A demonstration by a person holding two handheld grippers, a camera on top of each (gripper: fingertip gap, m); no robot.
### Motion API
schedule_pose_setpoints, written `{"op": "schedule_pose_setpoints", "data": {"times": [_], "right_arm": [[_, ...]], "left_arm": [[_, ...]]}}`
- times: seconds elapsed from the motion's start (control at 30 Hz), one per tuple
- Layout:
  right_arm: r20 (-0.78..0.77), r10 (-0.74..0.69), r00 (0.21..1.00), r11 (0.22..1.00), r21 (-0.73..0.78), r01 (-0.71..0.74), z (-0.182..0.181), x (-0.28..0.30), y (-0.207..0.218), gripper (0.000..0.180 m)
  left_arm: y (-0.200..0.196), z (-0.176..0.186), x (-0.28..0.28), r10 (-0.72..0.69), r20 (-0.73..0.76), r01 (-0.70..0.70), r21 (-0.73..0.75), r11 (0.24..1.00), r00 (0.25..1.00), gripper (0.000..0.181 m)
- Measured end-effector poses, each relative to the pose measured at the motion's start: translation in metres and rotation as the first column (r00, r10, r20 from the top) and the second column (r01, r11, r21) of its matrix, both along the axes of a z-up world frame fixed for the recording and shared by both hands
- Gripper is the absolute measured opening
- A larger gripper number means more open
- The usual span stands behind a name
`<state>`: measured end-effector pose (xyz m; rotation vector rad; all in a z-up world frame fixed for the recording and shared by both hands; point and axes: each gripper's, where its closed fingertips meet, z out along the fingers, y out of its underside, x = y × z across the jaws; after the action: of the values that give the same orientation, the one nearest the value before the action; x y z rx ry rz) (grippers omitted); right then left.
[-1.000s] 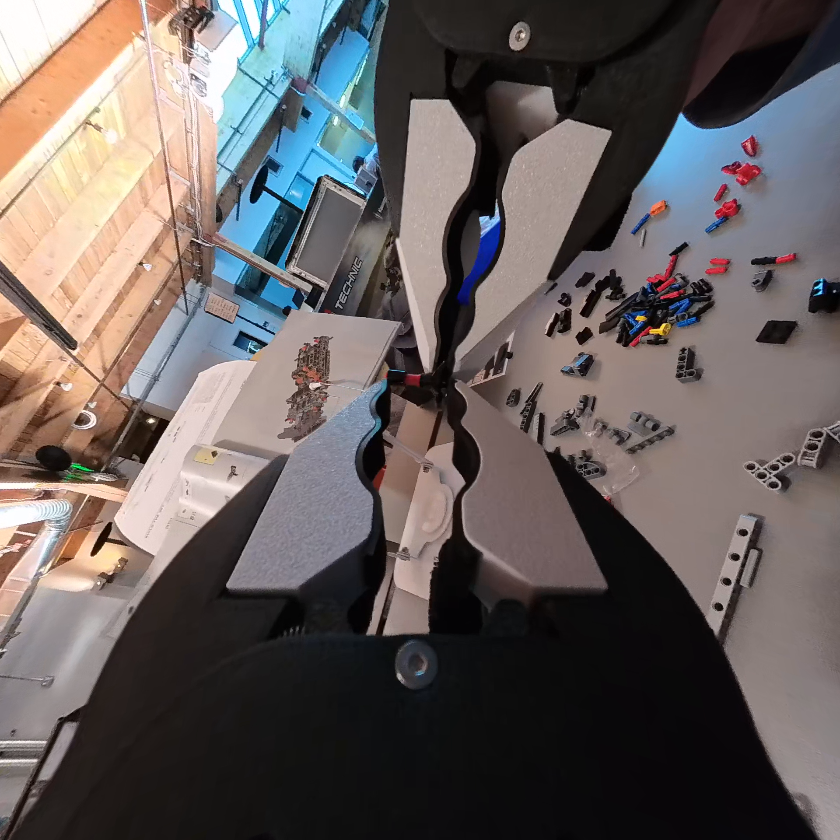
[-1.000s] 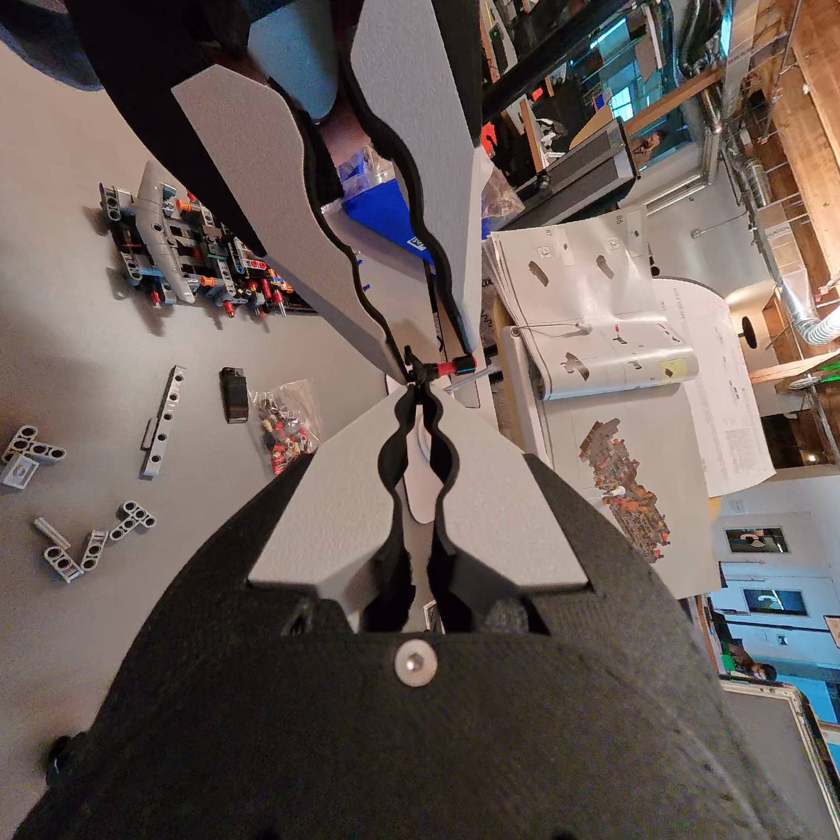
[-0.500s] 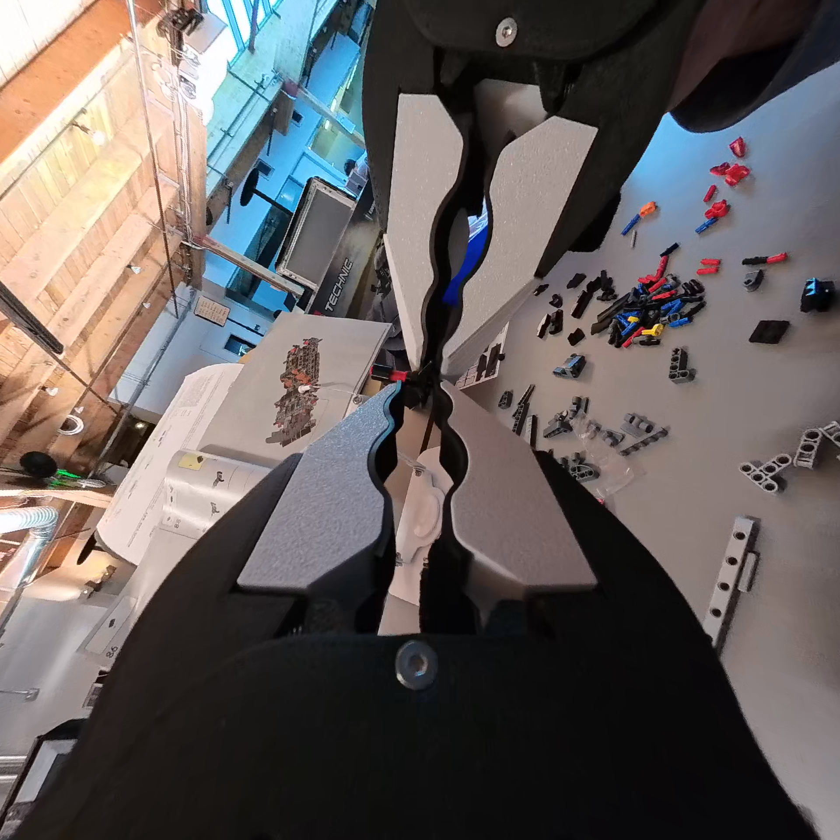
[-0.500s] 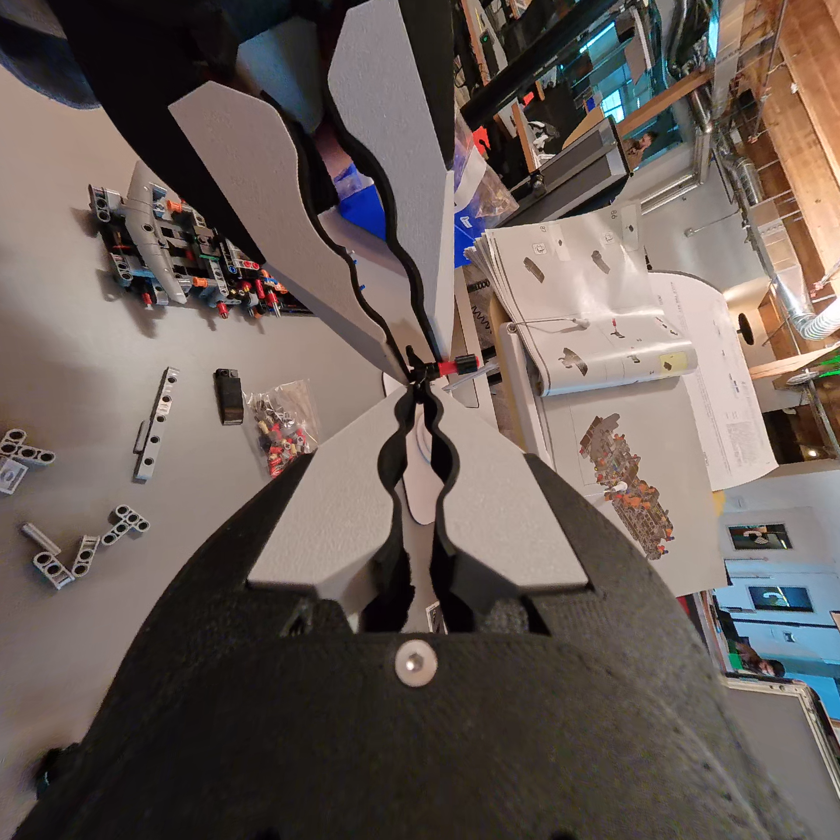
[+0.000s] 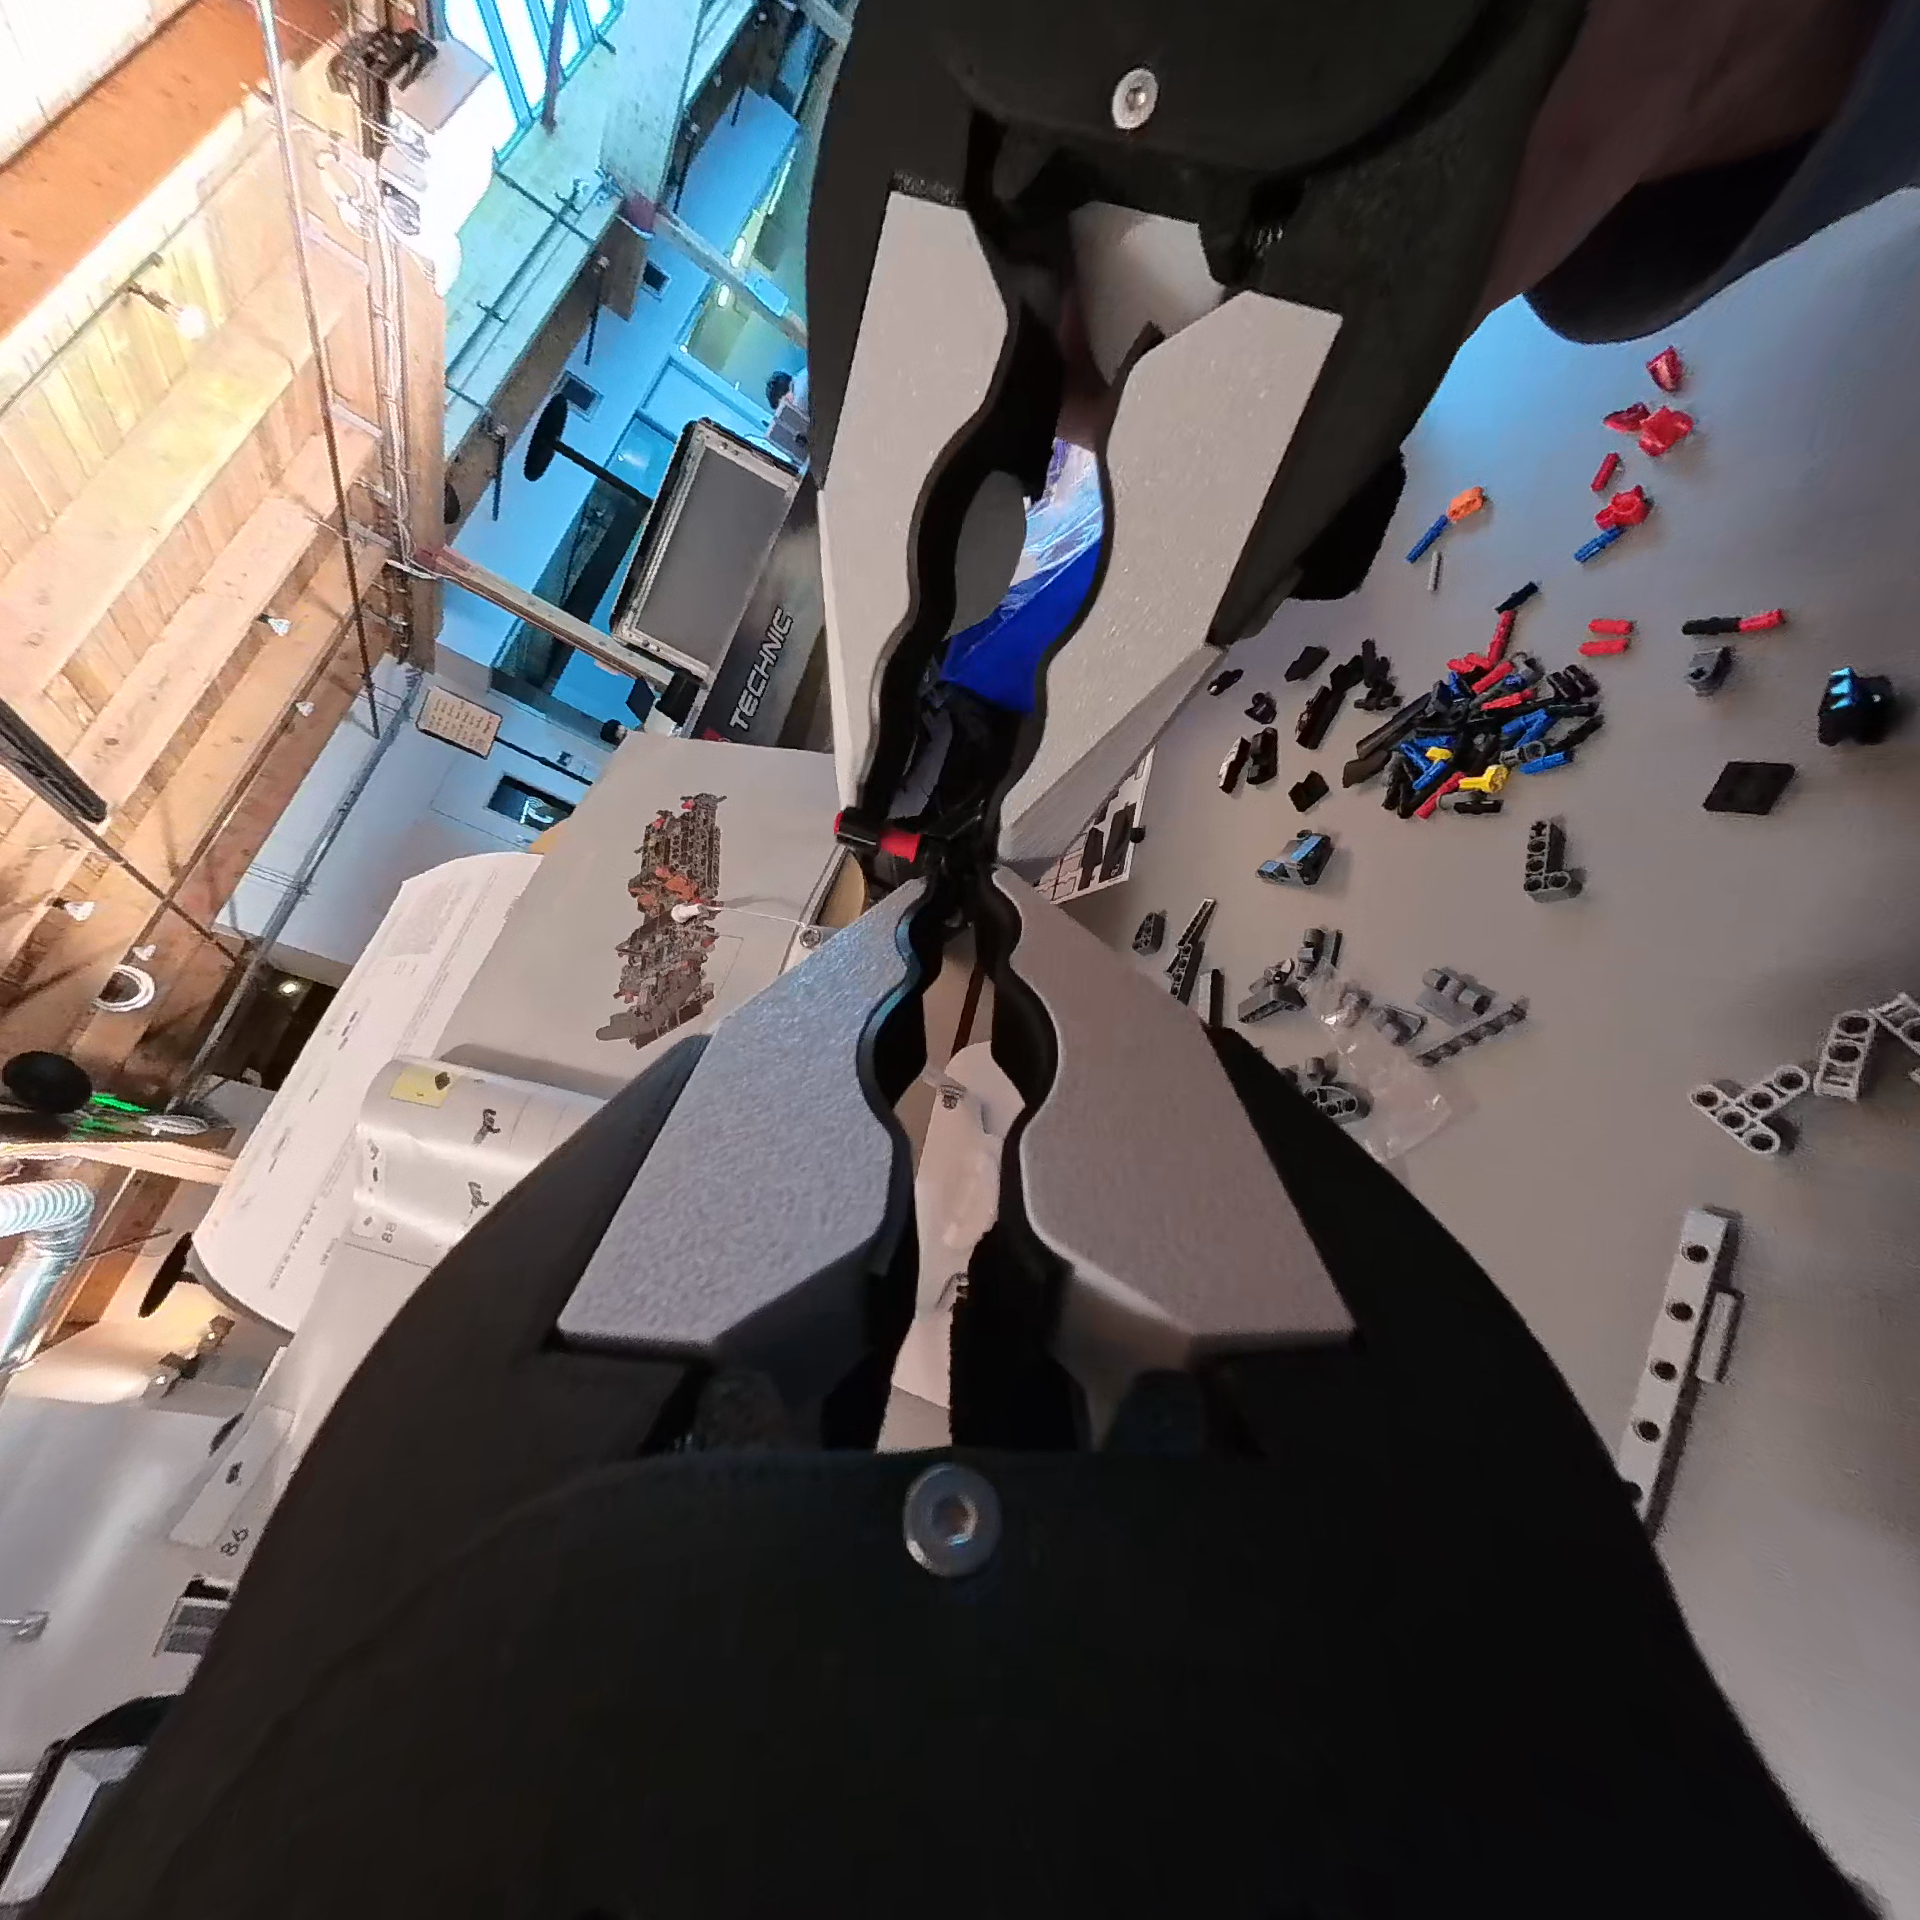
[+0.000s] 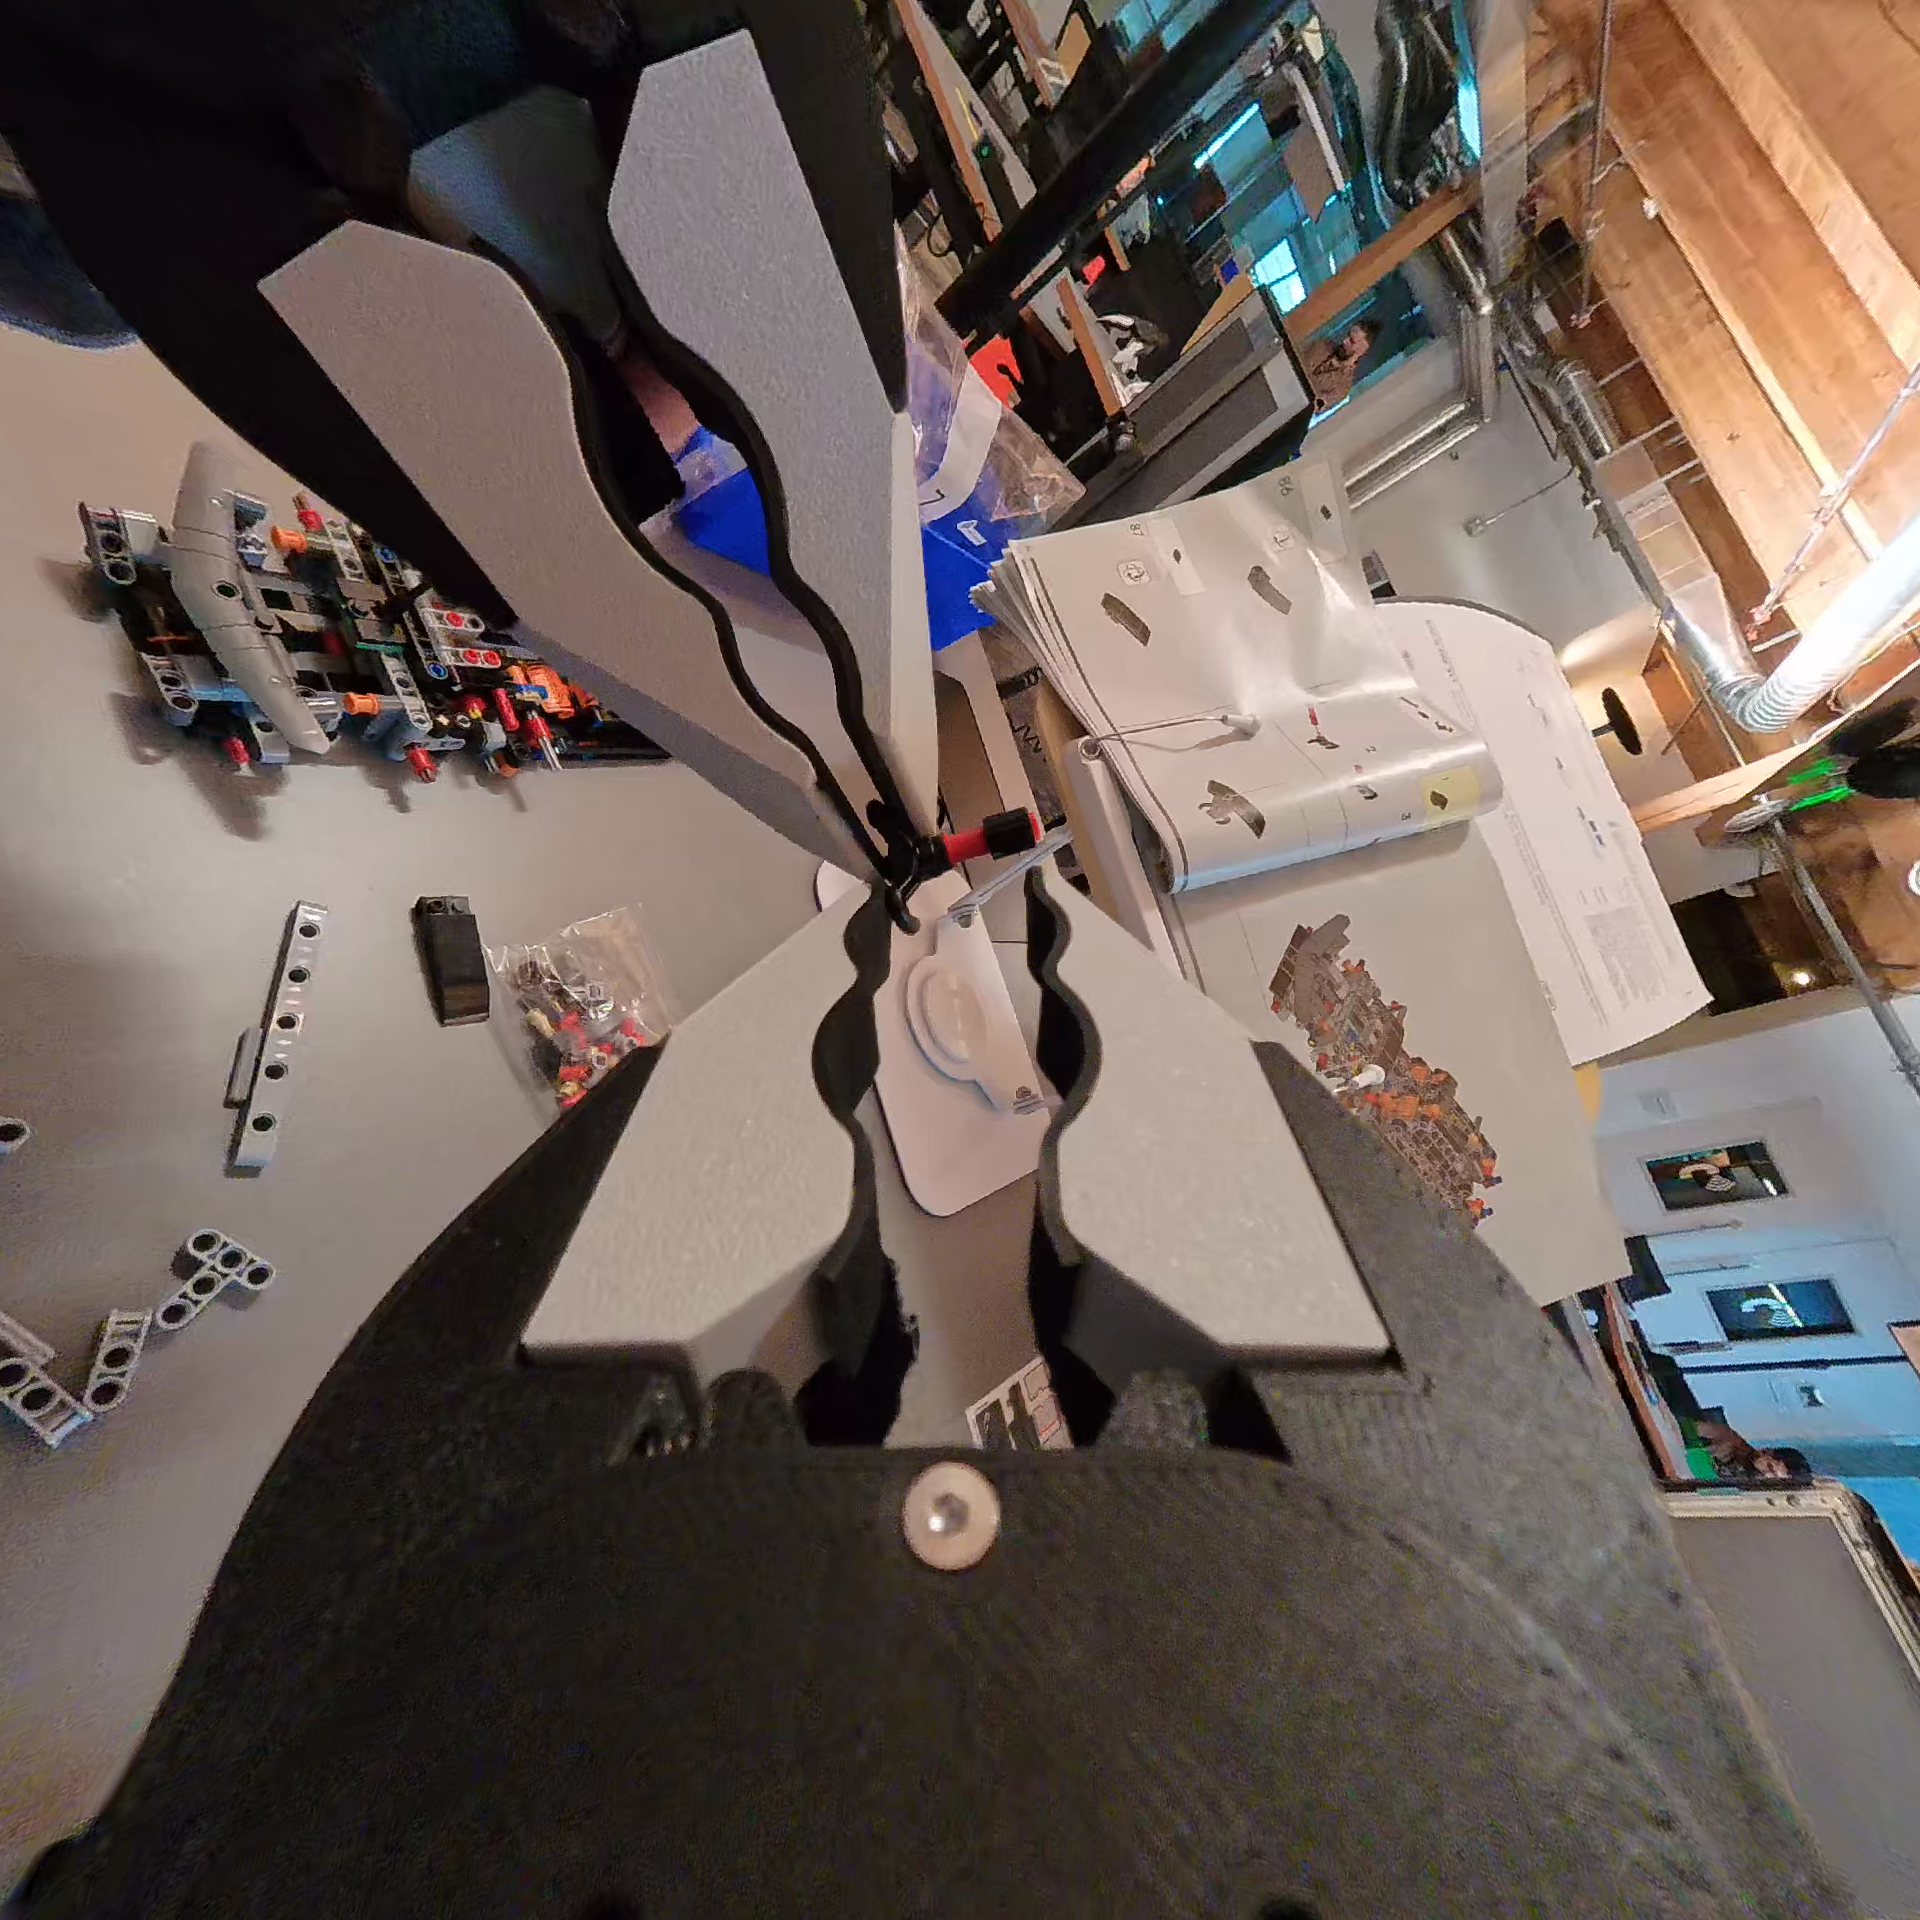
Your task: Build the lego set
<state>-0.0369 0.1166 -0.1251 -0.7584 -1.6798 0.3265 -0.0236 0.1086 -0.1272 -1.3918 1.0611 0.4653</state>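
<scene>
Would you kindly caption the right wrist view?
Two hand-held grippers meet tip to tip around a small black-and-red piece above the grey table.

Left gripper (image 5: 961, 902) showing a rough black printed body, grey wedge fingers (image 5: 1164, 1132) with wavy black-edged inner faces, silver hex screw (image 5: 951, 1525), right gripper (image 6: 961, 904) looking identical

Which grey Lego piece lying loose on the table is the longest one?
The straight grey beam with a row of holes, lying beside the black block. The other loose grey pieces are much shorter, and some are bent.
</scene>
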Motion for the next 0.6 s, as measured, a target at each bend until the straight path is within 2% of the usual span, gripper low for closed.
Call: {"op": "schedule_pose_setpoints", "data": {"times": [0.2, 0.6], "right_arm": [[-0.014, -0.011, 1.000, 0.997, 0.075, 0.012, 0.0002, 0.0007, 0.0032, 0.029], [0.023, -0.011, 1.000, 0.984, 0.177, 0.006, -0.0048, 0.0025, 0.0044, 0.024]], "left_arm": [[0.0019, -0.0041, 0.0011, -0.003, -0.015, 0.003, -0.050, 0.999, 1.000, 0.003], [0.0050, -0.0088, 0.0029, 0.008, -0.080, -0.015, -0.082, 0.997, 0.997, 0.002]]}}
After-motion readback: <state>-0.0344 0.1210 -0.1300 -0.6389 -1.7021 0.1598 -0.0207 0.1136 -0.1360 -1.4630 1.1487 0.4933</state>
